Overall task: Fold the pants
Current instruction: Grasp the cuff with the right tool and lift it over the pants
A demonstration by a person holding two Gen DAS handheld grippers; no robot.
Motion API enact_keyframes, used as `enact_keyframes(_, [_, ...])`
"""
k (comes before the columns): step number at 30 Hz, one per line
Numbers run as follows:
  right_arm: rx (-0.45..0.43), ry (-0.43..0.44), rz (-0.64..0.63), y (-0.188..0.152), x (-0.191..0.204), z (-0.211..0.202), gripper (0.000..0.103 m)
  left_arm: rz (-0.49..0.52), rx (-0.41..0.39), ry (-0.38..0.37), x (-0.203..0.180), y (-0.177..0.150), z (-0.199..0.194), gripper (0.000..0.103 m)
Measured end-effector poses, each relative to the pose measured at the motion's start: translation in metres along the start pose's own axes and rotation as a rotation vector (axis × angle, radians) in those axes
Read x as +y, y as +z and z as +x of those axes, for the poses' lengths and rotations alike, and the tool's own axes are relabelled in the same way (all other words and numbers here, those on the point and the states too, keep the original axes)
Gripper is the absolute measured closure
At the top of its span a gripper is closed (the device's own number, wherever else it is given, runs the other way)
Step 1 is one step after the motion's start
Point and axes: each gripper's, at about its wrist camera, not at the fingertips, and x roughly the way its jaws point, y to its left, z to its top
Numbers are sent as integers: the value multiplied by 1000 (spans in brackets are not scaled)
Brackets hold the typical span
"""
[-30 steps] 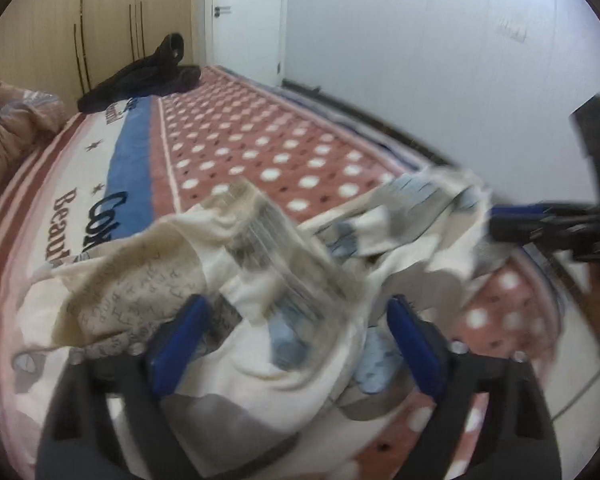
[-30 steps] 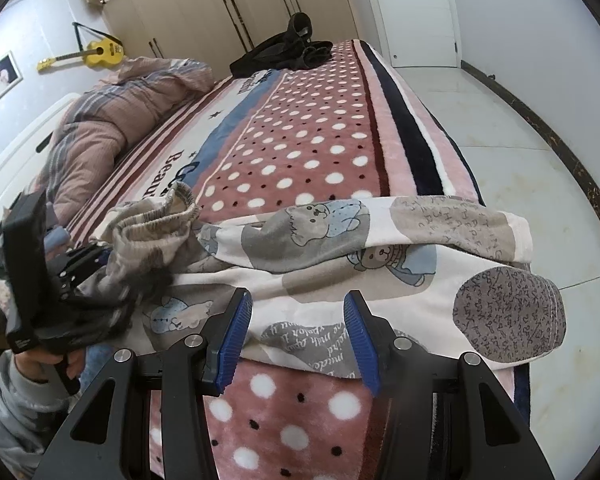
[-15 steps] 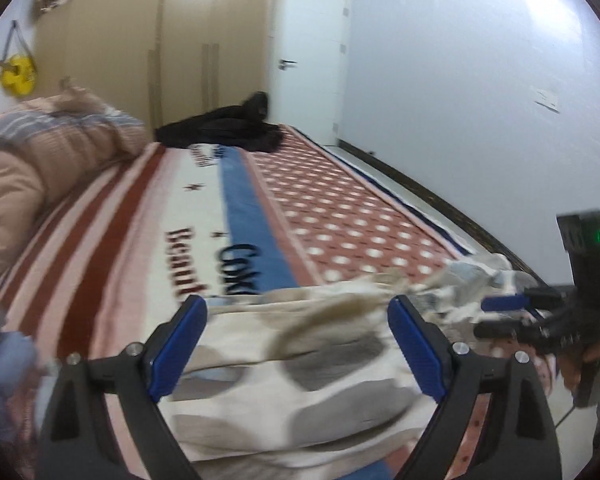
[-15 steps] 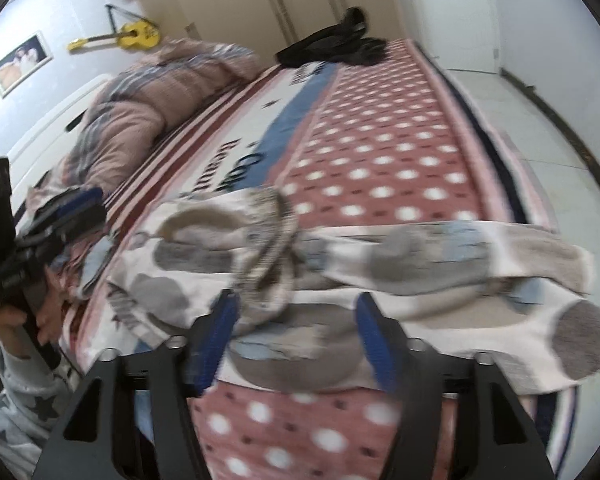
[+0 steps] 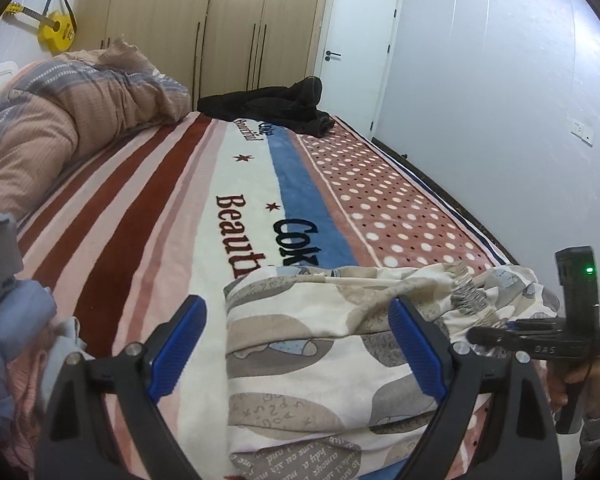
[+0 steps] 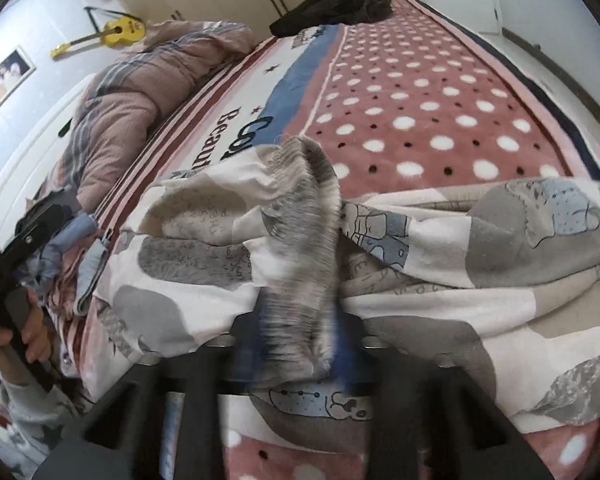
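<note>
The pants (image 5: 320,364) are cream with grey and blue bear patches and lie bunched on the near end of the bed. My left gripper (image 5: 296,352) is open and empty just above their left part. My right gripper (image 6: 296,344) is shut on the grey ribbed waistband (image 6: 304,240) of the pants (image 6: 480,248), which drapes over its jaws. It also shows in the left wrist view (image 5: 540,336) at the right, touching the waistband (image 5: 468,296).
The striped and dotted blanket (image 5: 228,208) covers the bed. A brown duvet (image 5: 60,120) is piled at the left, black clothes (image 5: 284,108) at the far end. More clothes (image 5: 16,332) lie at the near left. A wall (image 5: 500,100) runs close on the right.
My left gripper let go of the pants and drew back to the left. My right gripper moved in and closed on the waistband.
</note>
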Motion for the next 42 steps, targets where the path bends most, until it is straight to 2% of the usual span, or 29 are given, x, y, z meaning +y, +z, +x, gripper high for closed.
enact_keyframes(4, [-62, -27, -61, -2, 9, -27, 89, 16, 0, 0, -6, 0, 1, 13])
enact_keyframes(9, [-130, -80, -61, -3, 1, -60, 89, 33, 10, -4, -15, -1, 4, 13])
enact_keyframes(12, [-99, -95, -24, -8, -15, -61, 89, 42, 20, -6, -19, -2, 8, 13])
enact_keyframes(17, [-7, -86, -6, -29, -29, -40, 87, 57, 45, 1, -22, -7, 18, 13])
enact_keyframes(20, [-4, -71, 6, -33, -33, -36, 84, 59, 64, 3, -22, -12, 24, 13])
enact_keyframes(22, [-5, -74, 16, -29, -34, -40, 77, 55, 71, 0, -21, -14, 27, 13])
enact_keyframes(24, [-36, -107, 2, -24, -31, -51, 60, 55, 76, -4, -21, -17, 28, 13])
enact_keyframes(26, [-84, -125, -8, -18, -27, -65, 54, 56, 78, -5, -19, -19, 29, 13])
enact_keyframes(29, [-164, -111, -8, -8, -23, -86, 54, 53, 87, -18, -18, -22, 31, 13])
enact_keyframes(31, [-204, -59, -10, -3, -19, -91, 54, 51, 97, -23, -18, -26, 33, 13])
enact_keyframes(33, [-182, -6, -22, 0, -10, -79, 55, 47, 105, -23, -17, -28, 35, 13])
enact_keyframes(36, [-125, 25, -26, -1, -4, -51, 55, 45, 113, -27, -18, -30, 37, 13])
enact_keyframes(40, [-105, -16, 8, -10, -16, -30, 56, 52, 105, -26, -22, -28, 36, 13])
enact_keyframes(41, [-116, -7, 11, -11, -19, -35, 54, 53, 104, -25, -23, -26, 36, 13])
enact_keyframes(42, [-144, -13, 31, -14, -27, -48, 43, 53, 100, -25, -23, -25, 36, 13])
